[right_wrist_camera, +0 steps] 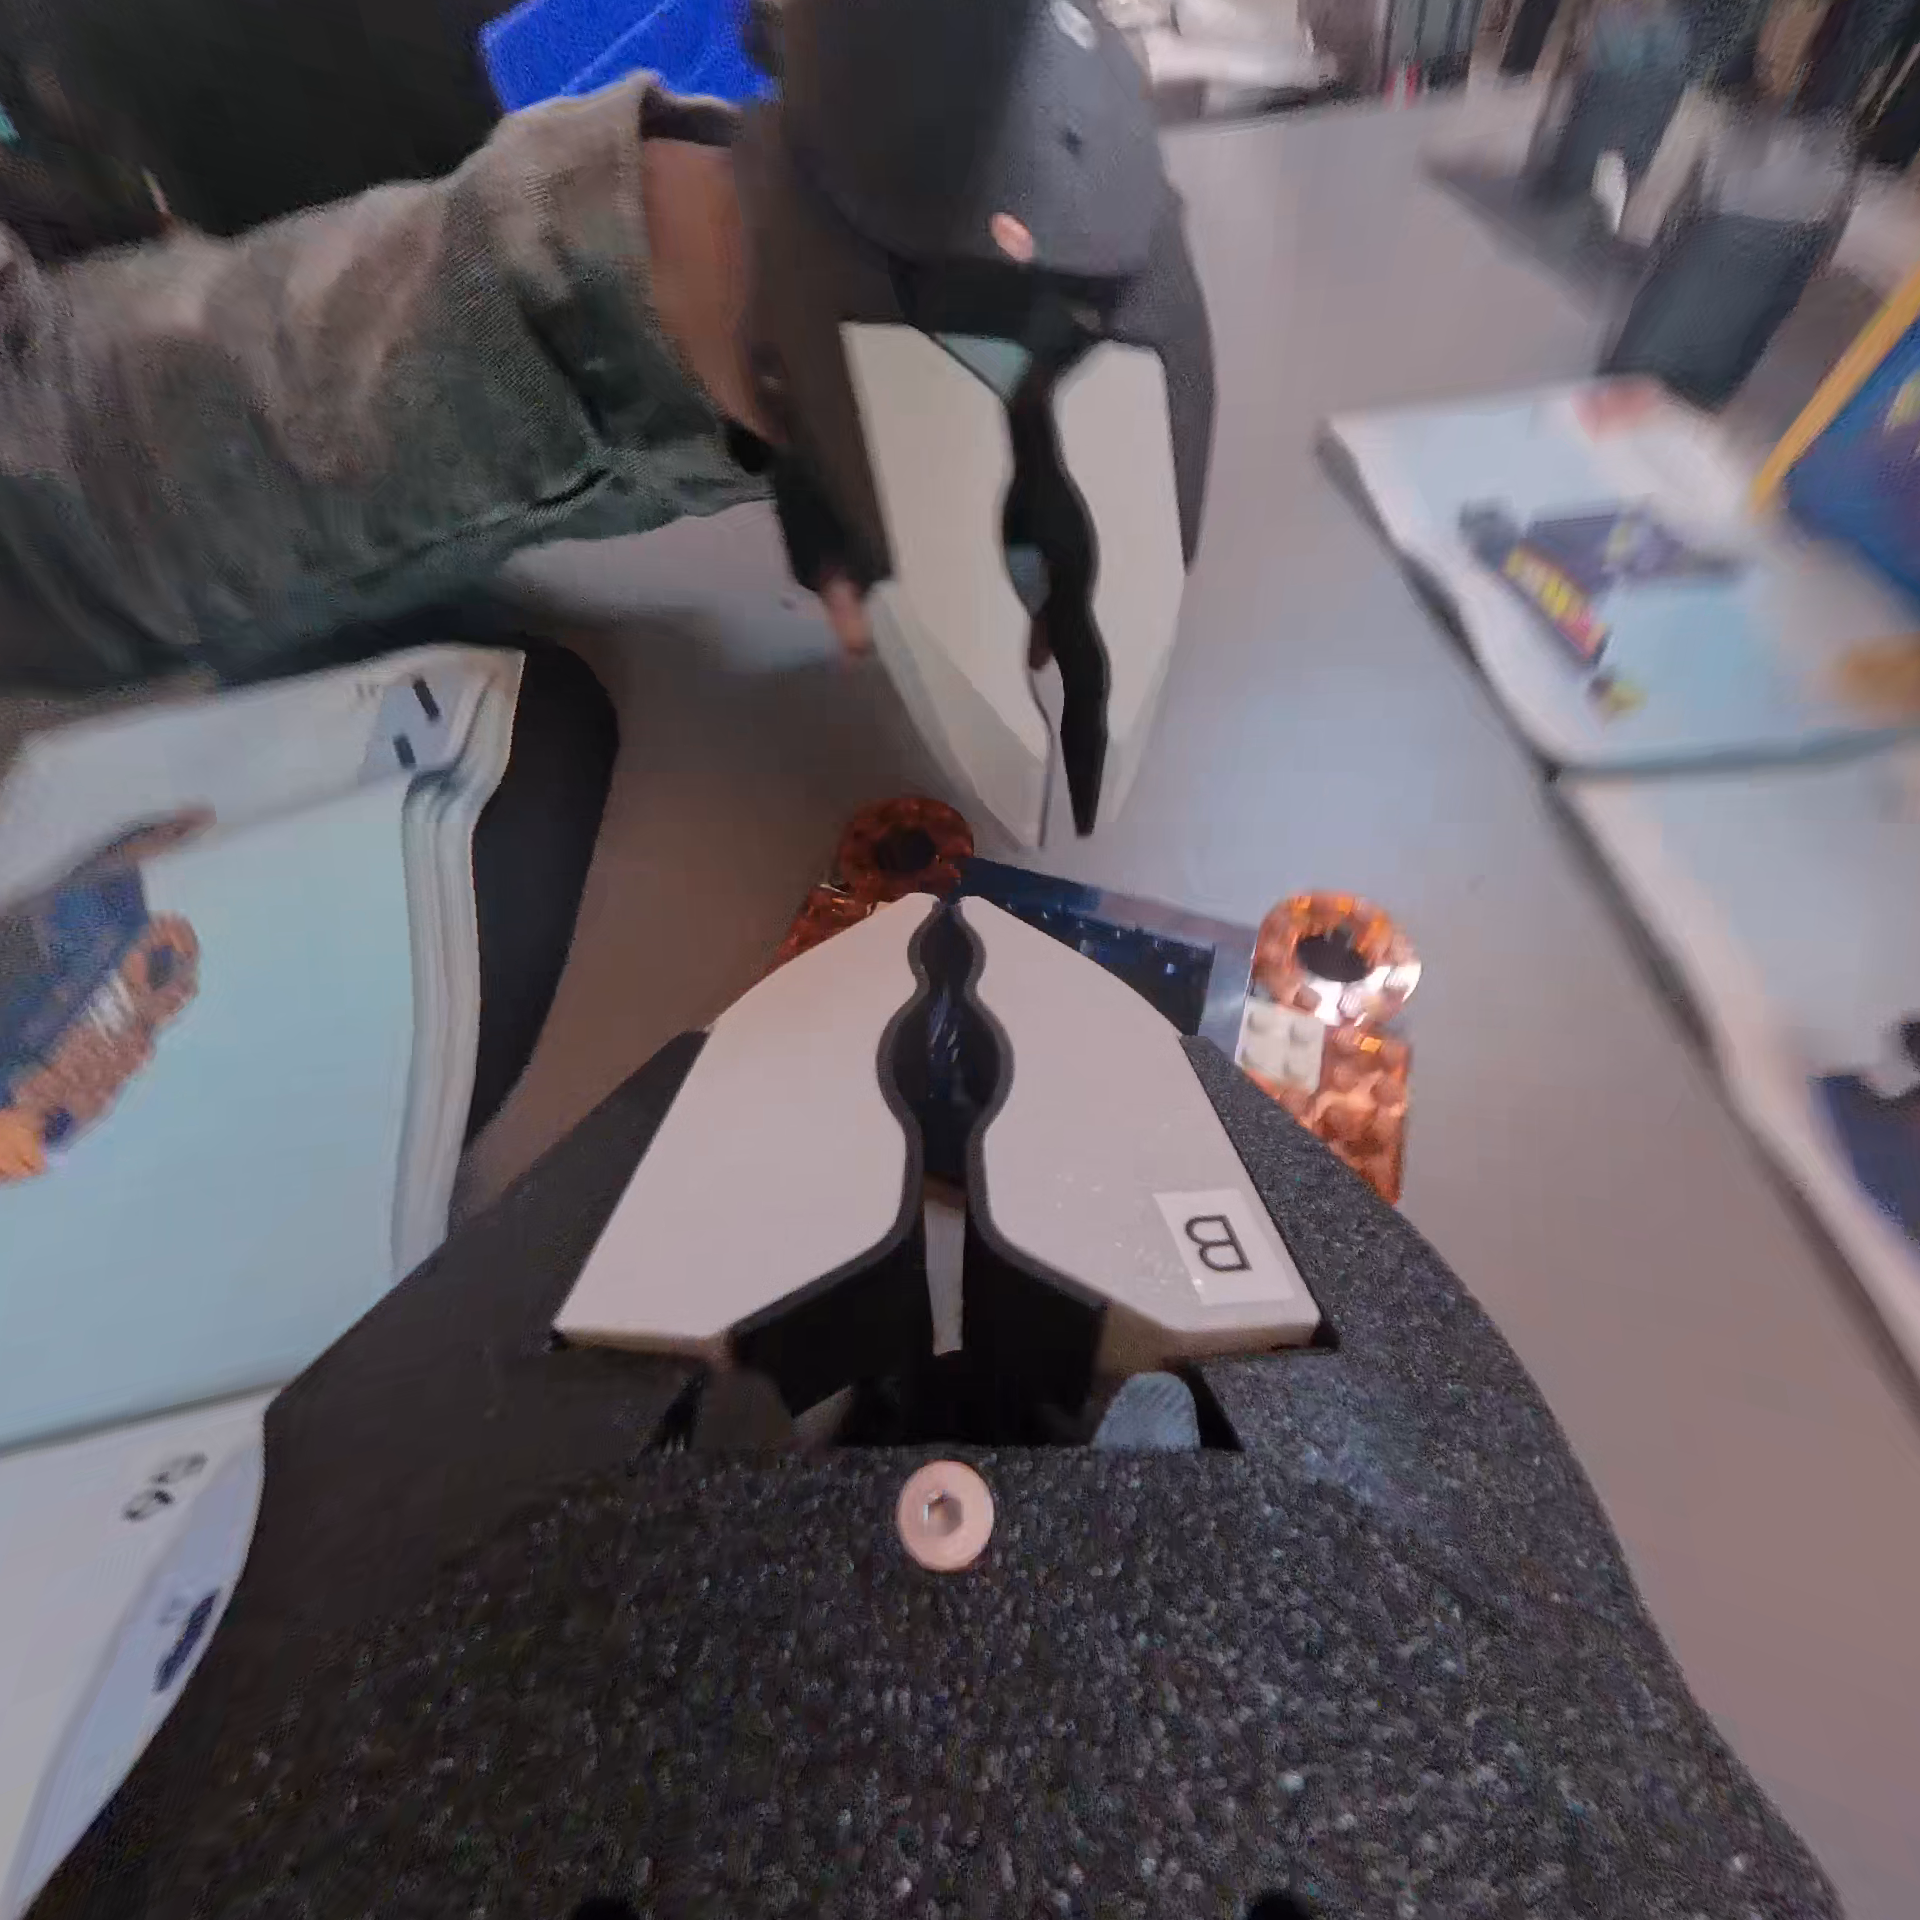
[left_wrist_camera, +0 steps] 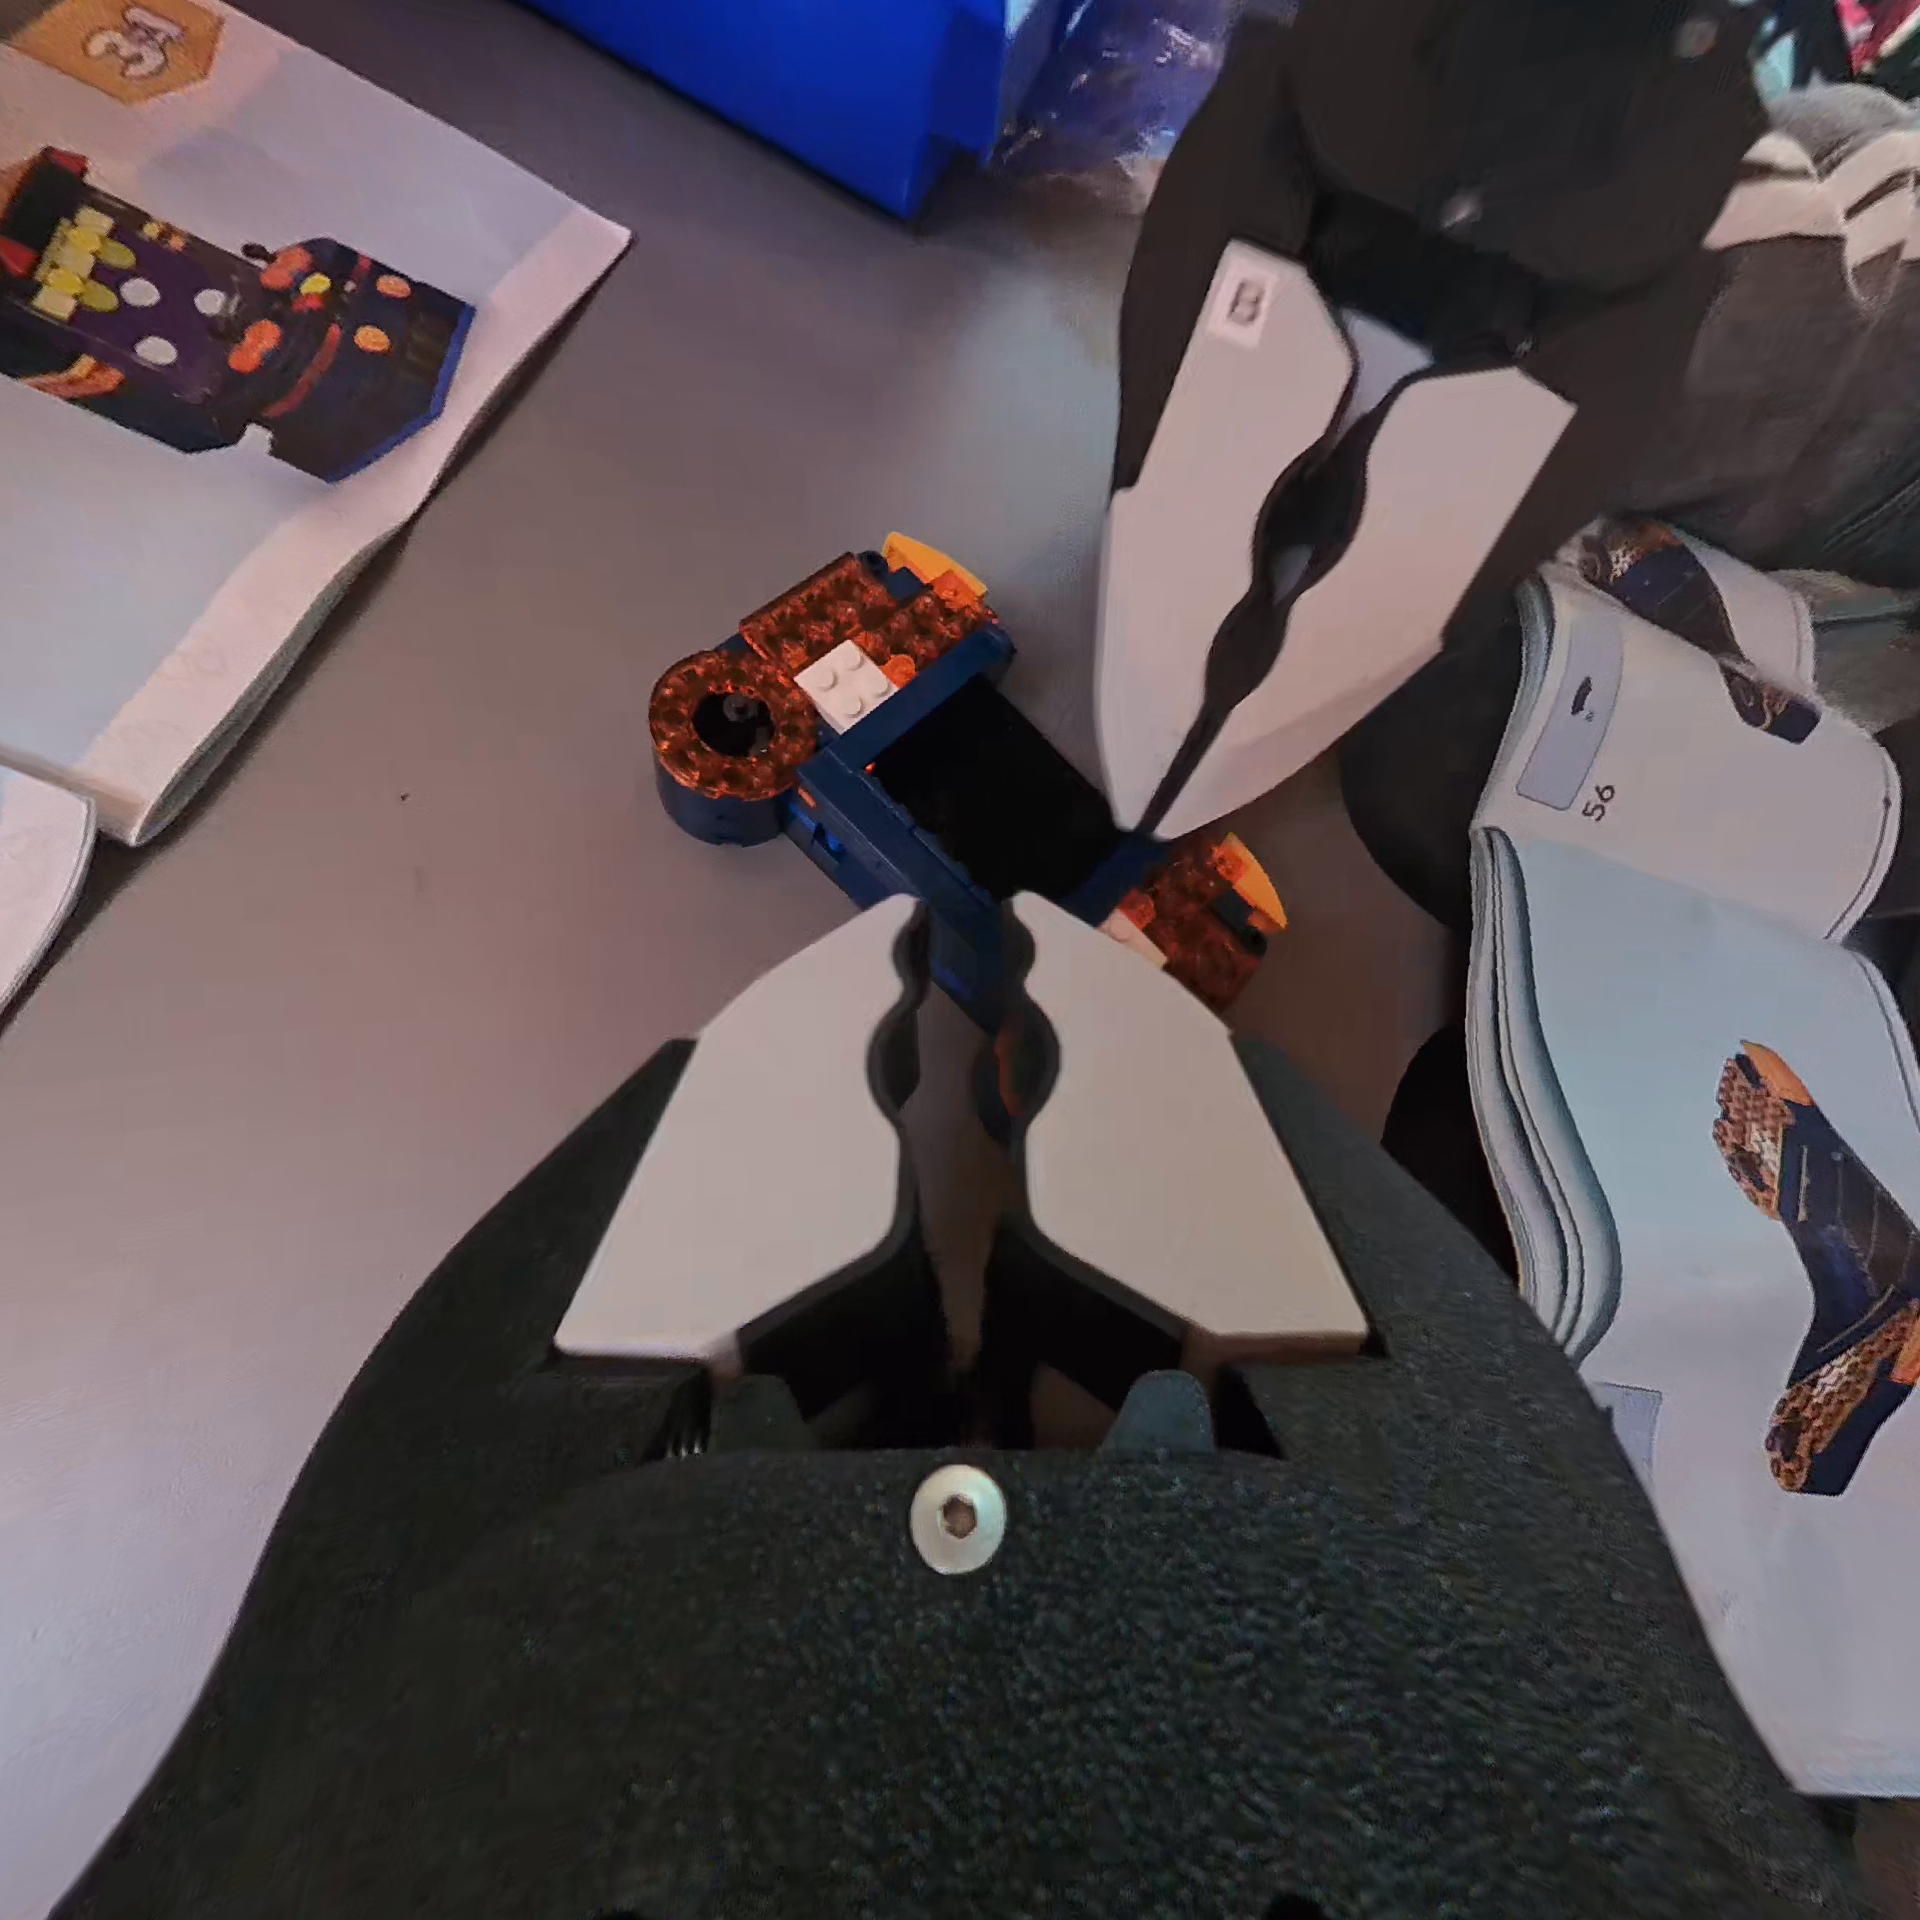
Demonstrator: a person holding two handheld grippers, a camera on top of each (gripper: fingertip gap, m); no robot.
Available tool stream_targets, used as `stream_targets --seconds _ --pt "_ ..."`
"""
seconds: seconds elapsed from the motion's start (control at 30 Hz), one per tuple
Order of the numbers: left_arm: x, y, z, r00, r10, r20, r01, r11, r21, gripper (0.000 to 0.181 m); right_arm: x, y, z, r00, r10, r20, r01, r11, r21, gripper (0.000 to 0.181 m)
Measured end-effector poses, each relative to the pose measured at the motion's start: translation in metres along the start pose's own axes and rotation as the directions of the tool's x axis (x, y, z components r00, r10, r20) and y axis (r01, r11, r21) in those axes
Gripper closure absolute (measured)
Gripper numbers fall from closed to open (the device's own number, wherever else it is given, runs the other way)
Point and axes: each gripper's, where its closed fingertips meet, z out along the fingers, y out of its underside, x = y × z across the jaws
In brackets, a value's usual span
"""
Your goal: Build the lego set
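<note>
The lego model (left_wrist_camera: 883, 727) lies on the grey table: a dark blue frame around a black panel (left_wrist_camera: 987, 790), with clear orange studded pieces, an orange ring (left_wrist_camera: 732, 722) and a white plate (left_wrist_camera: 847, 675). My left gripper (left_wrist_camera: 966, 920) is shut on the frame's near dark blue edge. My right gripper (left_wrist_camera: 1143, 831) comes in from the upper right, shut, with its tips touching the black panel's corner. In the right wrist view my right gripper (right_wrist_camera: 945, 912) is shut over the blue frame (right_wrist_camera: 1101, 935), and the left gripper (right_wrist_camera: 1070, 821) is just beyond it.
An open instruction booklet (left_wrist_camera: 1714, 1143) lies close on the right and another booklet (left_wrist_camera: 208, 416) on the left. A blue box (left_wrist_camera: 831, 83) stands at the back. A person's sleeve (right_wrist_camera: 312, 364) reaches in behind the left gripper. My left and right fingertips are right by each other. About 6 cm separates my left fingertips from the white plate (left_wrist_camera: 847, 675). It is also in sight in the right wrist view (right_wrist_camera: 1284, 1049).
</note>
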Motion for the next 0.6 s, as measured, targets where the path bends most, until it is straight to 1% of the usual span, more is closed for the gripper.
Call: stream_targets --seconds 0.03,0.07,0.1,0.17,0.27,0.33,0.47,0.6 --pt "0.004 0.0 0.001 0.999 0.038 -0.017 -0.038 0.999 0.006 0.175 -0.001 0.0 -0.001 0.993 -0.108 -0.042 0.107 0.994 -0.025 0.181" --pt "0.009 -0.001 0.002 0.996 0.082 -0.037 -0.082 0.997 0.009 0.179 -0.001 0.004 0.001 0.98 -0.186 -0.074 0.181 0.981 -0.072 0.181" --pt "0.013 -0.002 0.003 0.991 0.128 -0.049 -0.128 0.992 0.01 0.181 -0.005 0.009 0.004 0.973 -0.219 -0.07 0.212 0.972 -0.101 0.181" --pt "0.02 0.001 0.004 0.98 0.19 -0.066 -0.191 0.982 -0.008 0.181 -0.007 0.016 0.008 0.98 -0.19 -0.056 0.182 0.975 -0.124 0.181" --pt "0.018 0.01 0.01 0.975 0.216 -0.05 -0.219 0.973 -0.072 0.181 -0.003 0.019 0.008 0.989 -0.133 -0.056 0.126 0.984 -0.125 0.181" --pt "0.021 0.009 0.013 0.977 0.201 -0.075 -0.206 0.976 -0.065 0.181 -0.003 0.02 0.008 0.995 -0.088 -0.046 0.083 0.99 -0.114 0.181" --pt "0.022 0.01 0.013 0.978 0.196 -0.073 -0.201 0.977 -0.074 0.181 -0.003 0.02 0.008 0.99 -0.126 -0.067 0.117 0.985 -0.124 0.18" --pt "0.022 0.01 0.013 0.979 0.193 -0.068 -0.197 0.978 -0.068 0.181 -0.003 0.021 0.008 0.994 -0.083 -0.071 0.074 0.99 -0.122 0.18"
